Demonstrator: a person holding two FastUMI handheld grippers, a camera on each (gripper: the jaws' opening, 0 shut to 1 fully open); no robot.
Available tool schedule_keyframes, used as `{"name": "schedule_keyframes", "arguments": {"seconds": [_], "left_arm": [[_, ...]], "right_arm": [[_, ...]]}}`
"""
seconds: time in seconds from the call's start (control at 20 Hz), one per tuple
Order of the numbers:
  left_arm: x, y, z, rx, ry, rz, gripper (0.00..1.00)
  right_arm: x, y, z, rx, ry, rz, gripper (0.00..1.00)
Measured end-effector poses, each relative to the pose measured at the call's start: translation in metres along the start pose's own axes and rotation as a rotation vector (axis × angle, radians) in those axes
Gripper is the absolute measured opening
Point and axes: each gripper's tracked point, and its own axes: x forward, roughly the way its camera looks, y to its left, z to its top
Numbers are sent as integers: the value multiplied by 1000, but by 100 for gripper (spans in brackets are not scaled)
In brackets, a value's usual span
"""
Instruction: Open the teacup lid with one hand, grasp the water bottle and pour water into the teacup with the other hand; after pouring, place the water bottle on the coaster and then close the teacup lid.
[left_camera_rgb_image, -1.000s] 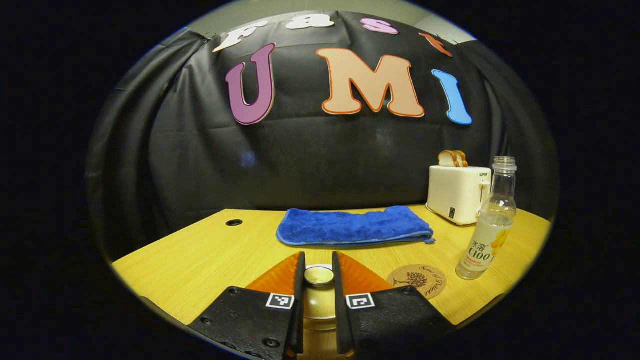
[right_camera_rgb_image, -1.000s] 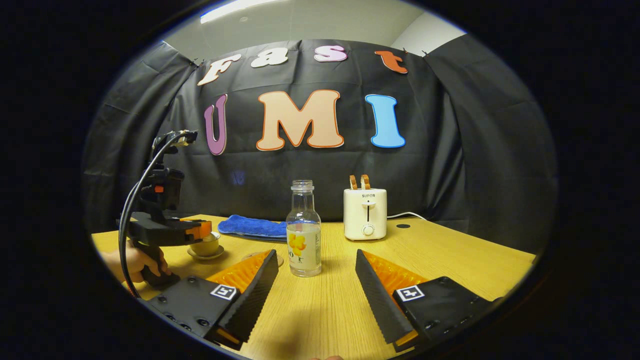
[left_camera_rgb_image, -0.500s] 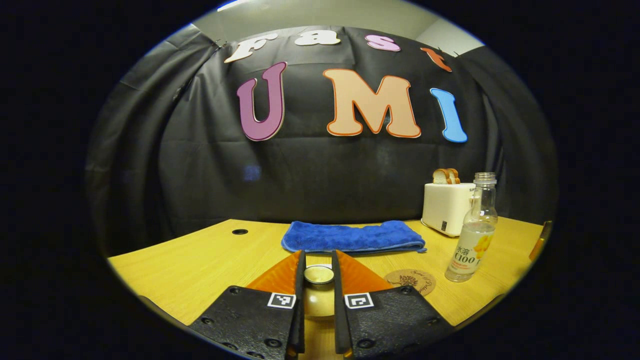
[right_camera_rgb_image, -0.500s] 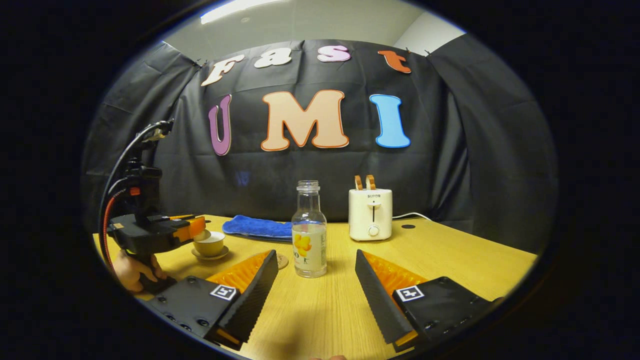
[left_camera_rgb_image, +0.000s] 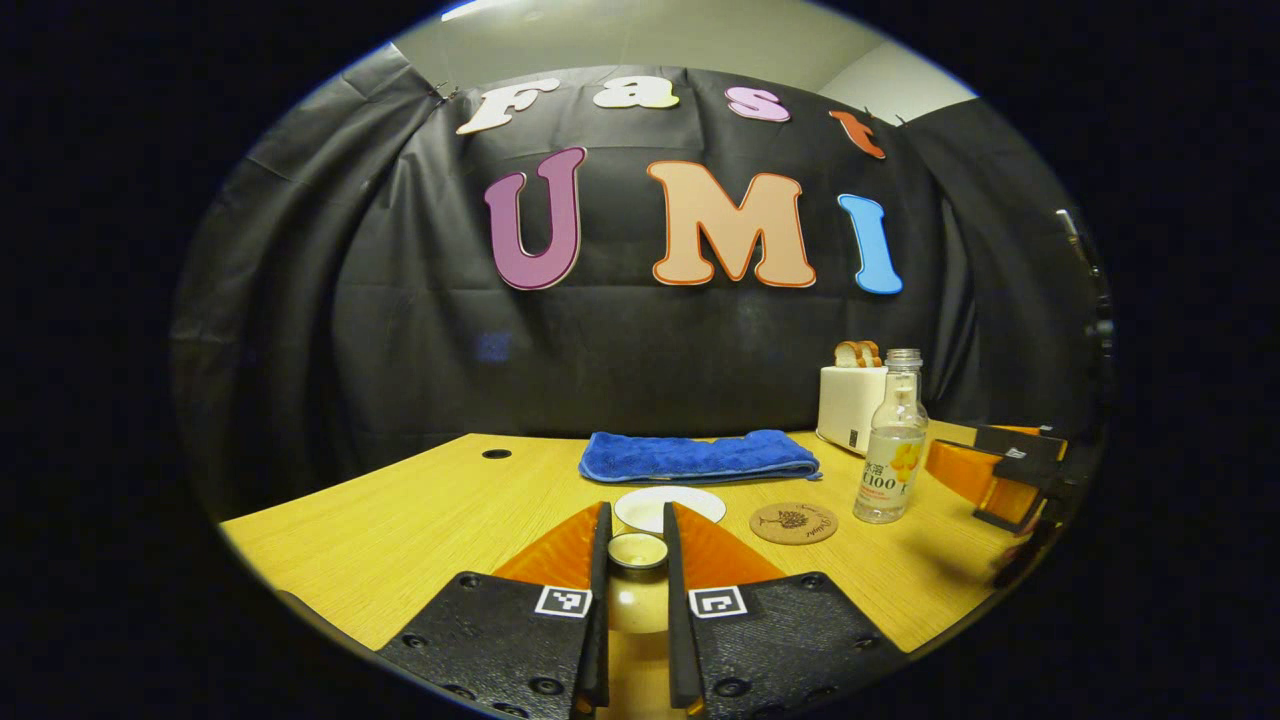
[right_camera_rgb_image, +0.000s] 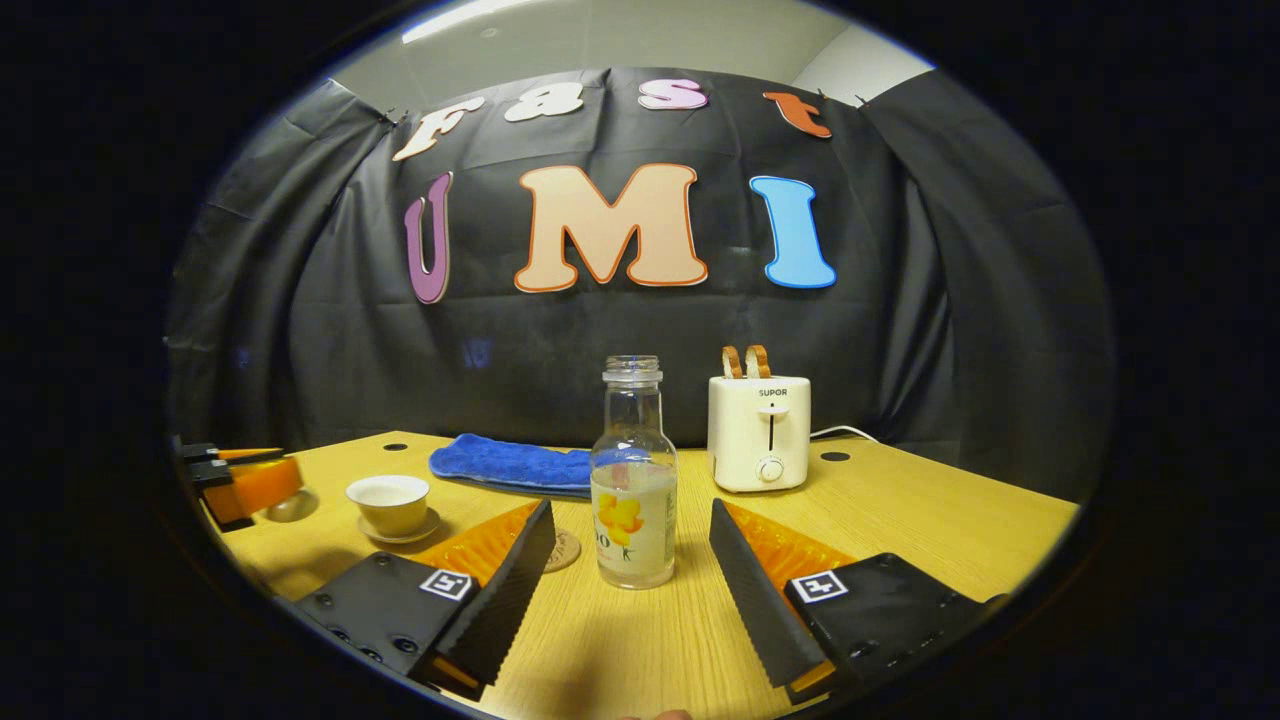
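so we count one teacup (right_camera_rgb_image: 388, 503) on its saucer (right_camera_rgb_image: 402, 530), one lid (left_camera_rgb_image: 637, 551), one water bottle (right_camera_rgb_image: 633, 478), one coaster (left_camera_rgb_image: 793, 522), one blue towel (left_camera_rgb_image: 698, 457) and one toaster (right_camera_rgb_image: 759, 432) with two bread slices poking out. our left gripper (left_camera_rgb_image: 636, 545) has its fingers pinched tight on the lid's knob, holding it up off the cup, whose open rim sits just ahead in the left gripper view. our right gripper (right_camera_rgb_image: 632, 555) is spread wide with nothing in it, the bottle standing upright between and just beyond the fingers. the coaster lies bare between cup and bottle. light wood table (right_camera_rgb_image: 900, 510) has loads of free room on the right edge; black cloth wall behind.
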Motion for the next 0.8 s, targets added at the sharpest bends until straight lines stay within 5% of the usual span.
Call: {"name": "schedule_keyframes", "arguments": {"seconds": [0.65, 0.8], "left_arm": [[-21, 21, 0, 1, -2, 18, 20], [-21, 21, 0, 2, -2, 19, 20]], "right_arm": [[81, 2, -1, 1, -4, -48, 100], [81, -4, -2, -5, 4, -84, 86]]}}
